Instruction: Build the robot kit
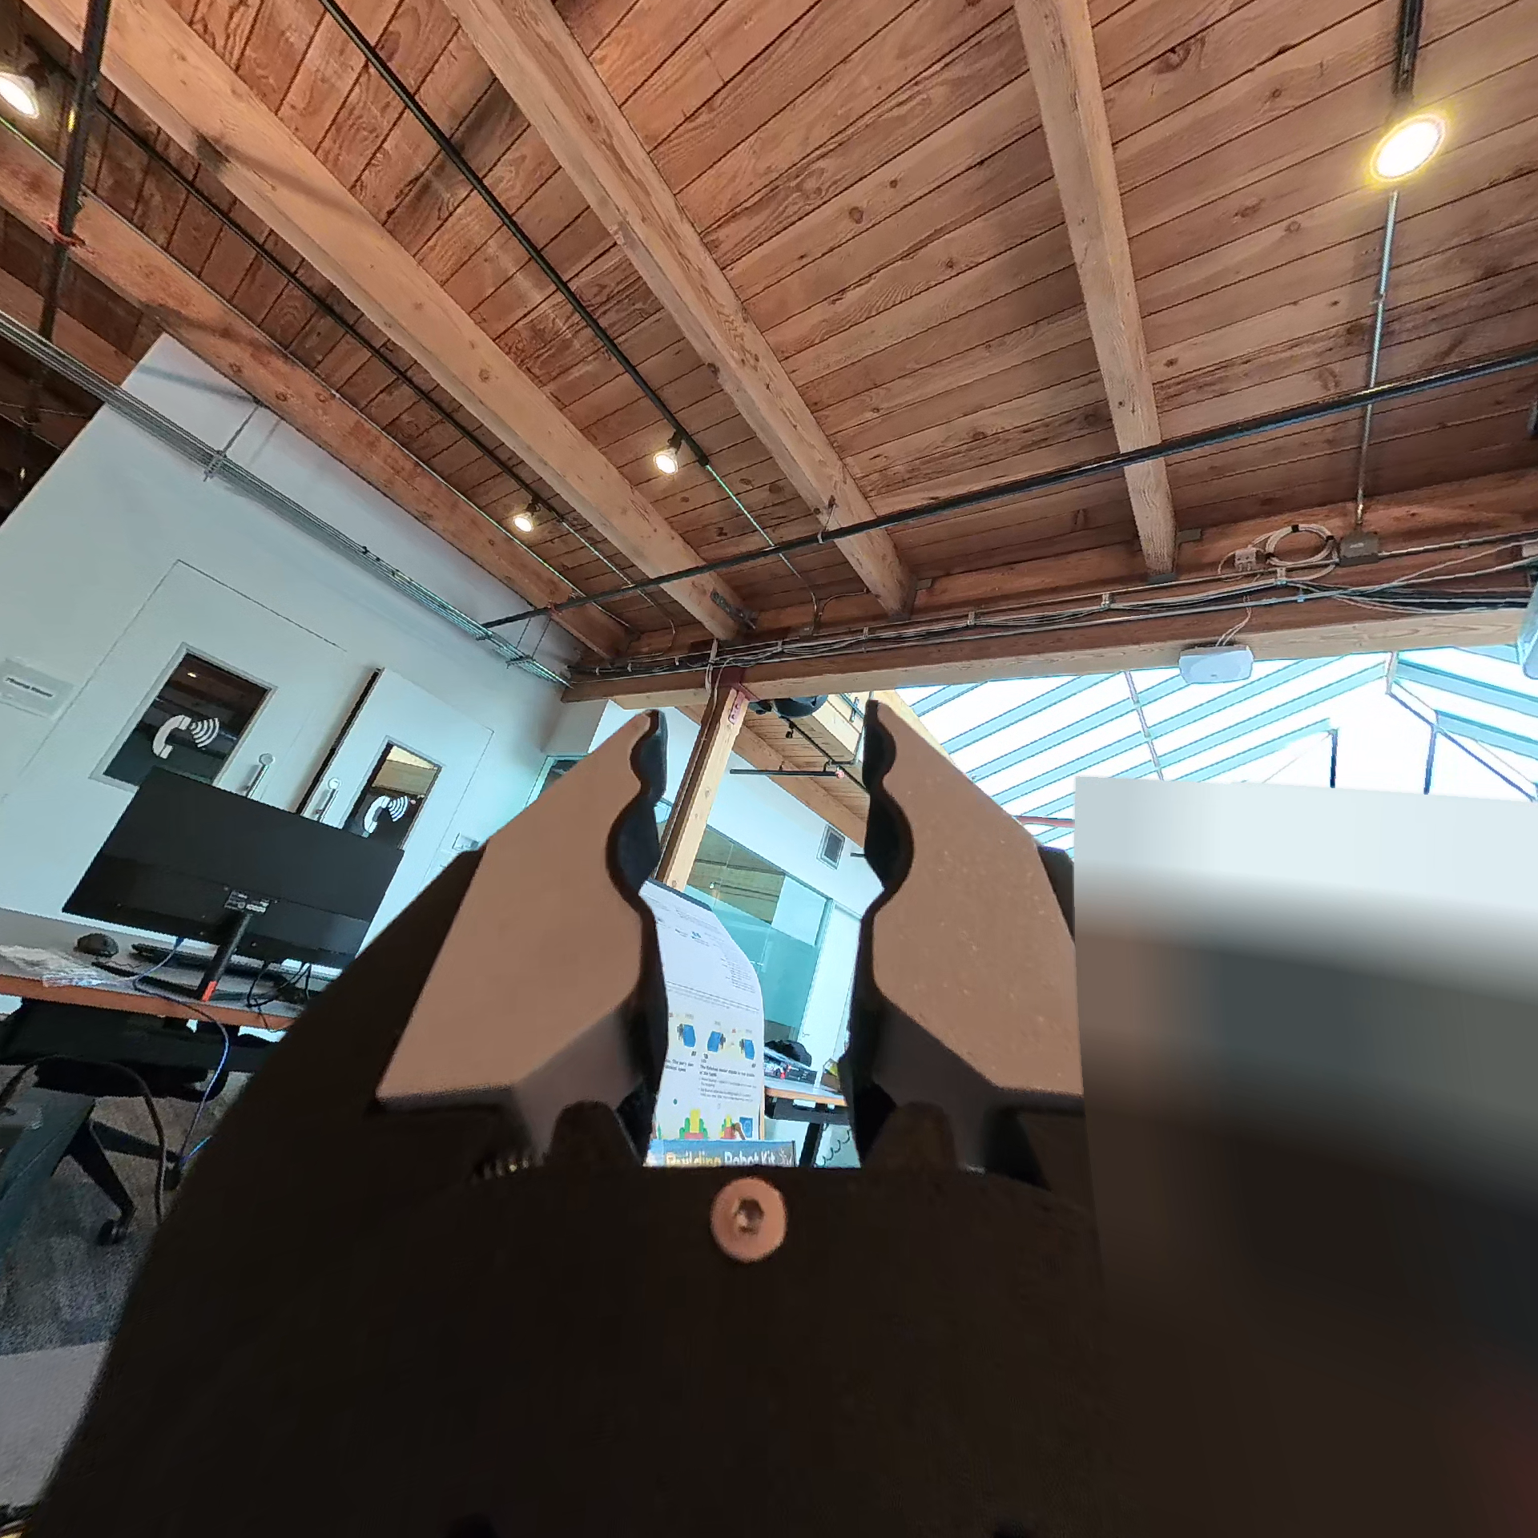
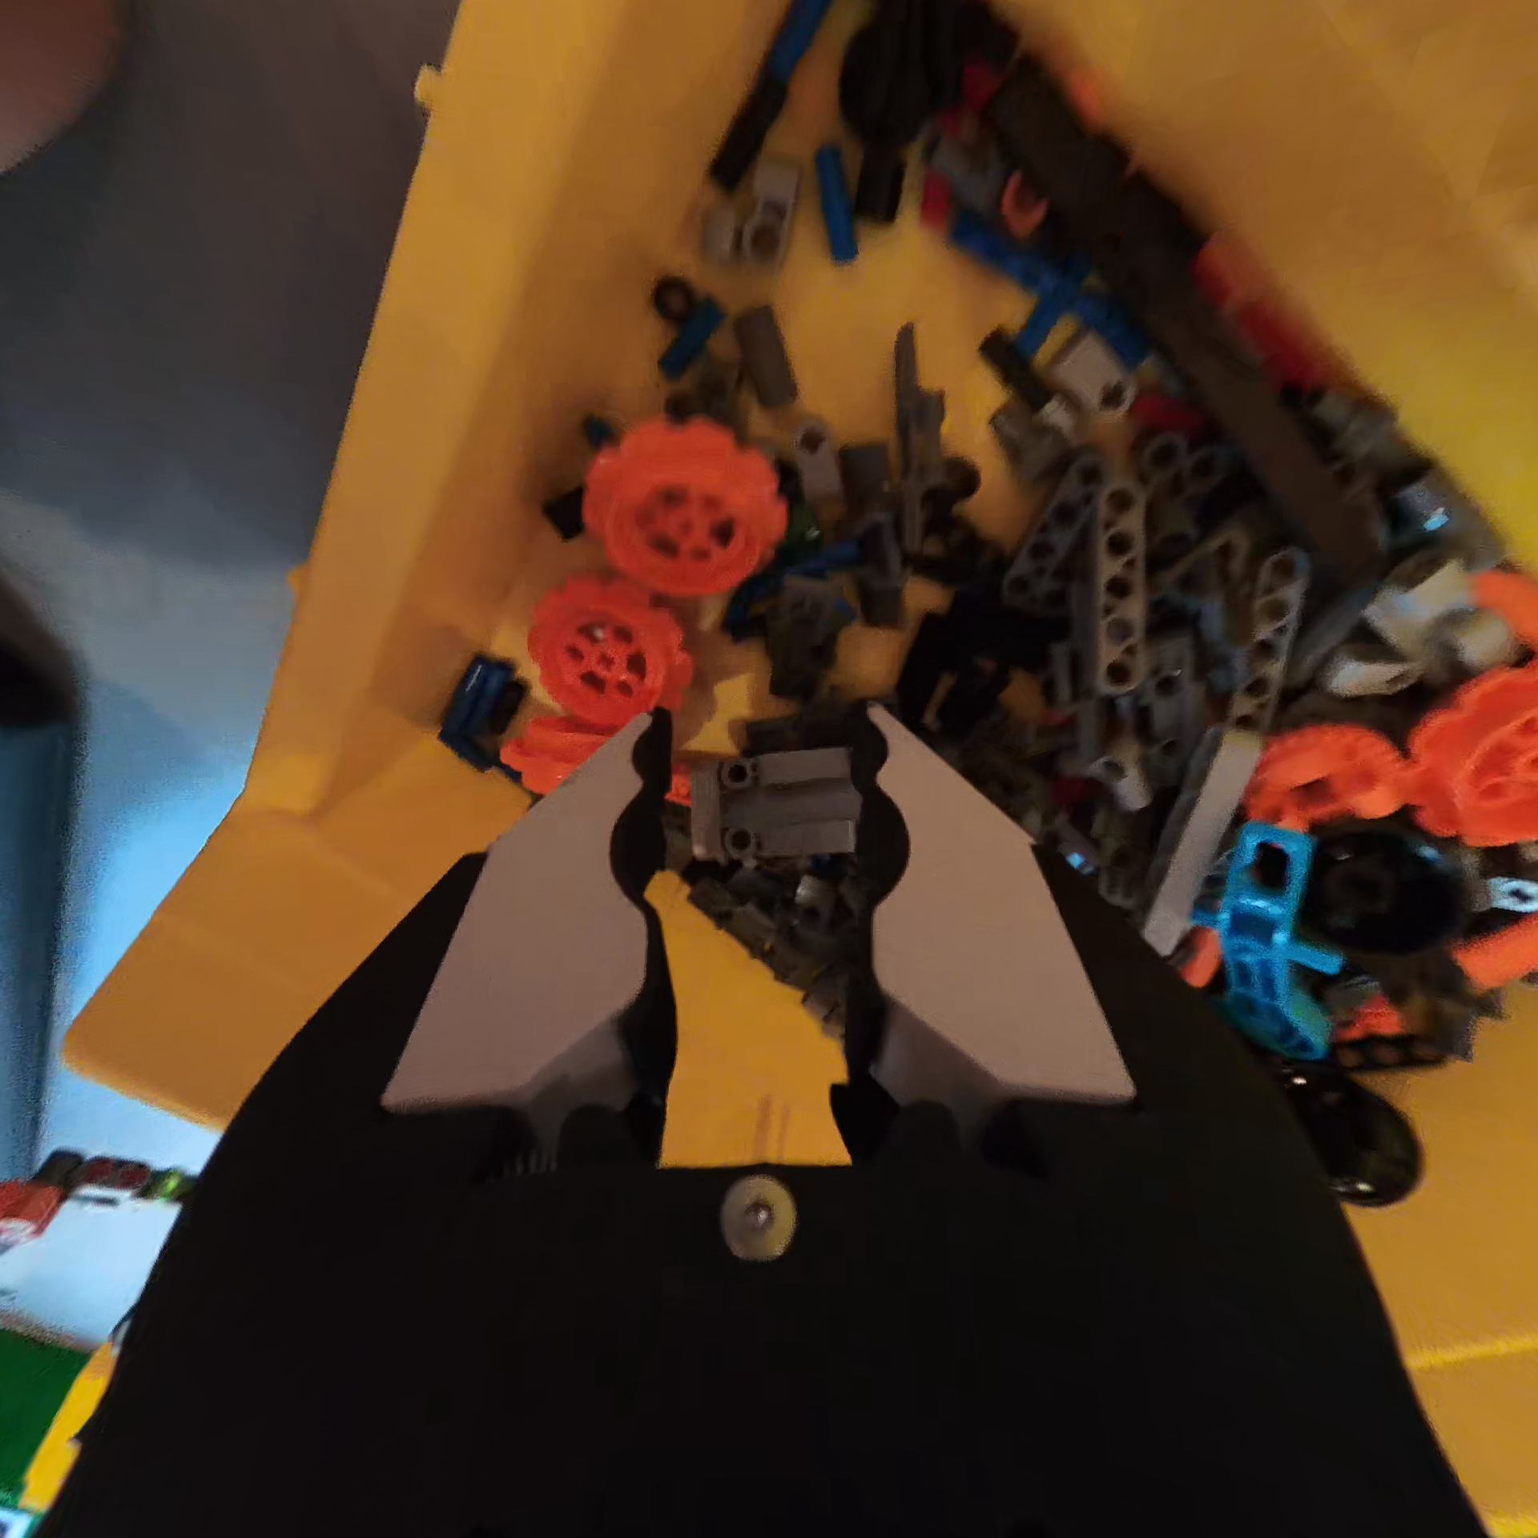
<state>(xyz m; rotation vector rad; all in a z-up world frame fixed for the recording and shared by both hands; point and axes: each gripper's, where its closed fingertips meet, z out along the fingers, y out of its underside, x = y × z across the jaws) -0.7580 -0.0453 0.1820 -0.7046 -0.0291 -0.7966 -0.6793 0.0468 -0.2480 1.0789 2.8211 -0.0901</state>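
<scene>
Grey connector block (image 2: 778, 803) sits right between my right gripper (image 2: 761, 732) fingertips, its long axis running left to right across the gap, from one finger toward the other. The jaws stand parted about as wide as the block is long. I cannot tell whether the pads touch its ends, and the picture is blurred with motion. The block lies on top of a heap of small grey, black and blue parts inside a yellow bin (image 2: 466, 466). Two orange wheels (image 2: 682, 516) lie just left and farther off, against the bin's left wall, and a bright blue piece (image 2: 1265, 924) lies off to the right, near me.

My left gripper (image 1: 759, 732) points up toward the wooden ceiling (image 1: 832, 250), jaws parted and holding nothing. A printed sheet (image 1: 716, 999) shows far off through its gap, and a black monitor (image 1: 241, 865) stands on a desk at left. So the right gripper is the nearer one to the block.
</scene>
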